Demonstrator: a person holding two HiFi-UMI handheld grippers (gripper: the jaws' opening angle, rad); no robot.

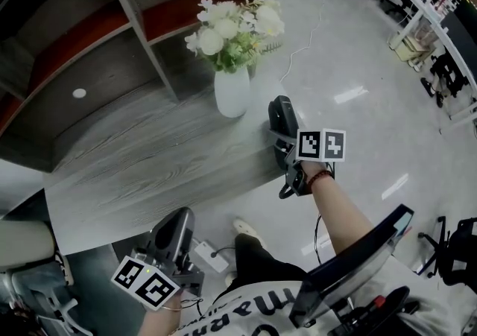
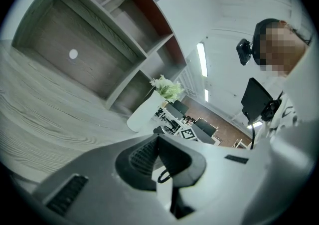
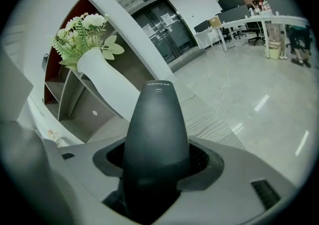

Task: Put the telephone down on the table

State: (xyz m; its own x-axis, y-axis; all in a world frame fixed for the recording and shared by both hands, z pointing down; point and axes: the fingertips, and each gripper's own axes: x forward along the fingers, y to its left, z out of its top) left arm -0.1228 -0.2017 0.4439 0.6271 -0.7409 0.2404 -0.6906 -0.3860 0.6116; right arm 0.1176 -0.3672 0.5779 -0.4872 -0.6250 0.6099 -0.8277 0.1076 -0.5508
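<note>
grey wood-grain table (image 1: pixel 149 156), polished floor (image 1: pixel 358 66): the right gripper (image 1: pixel 287 150) clamps a smooth, tapered dark telephone handset (image 1: pixel 282 112) at the table's edge, near a rounded white vase (image 1: pixel 232 91); the left gripper (image 1: pixel 173 234) hangs off the near edge, jaws pressed together, empty.

Vase (image 1: pixel 232 89) on table (image 1: pixel 149 156), telephone (image 1: pixel 282 112) right of it
</note>
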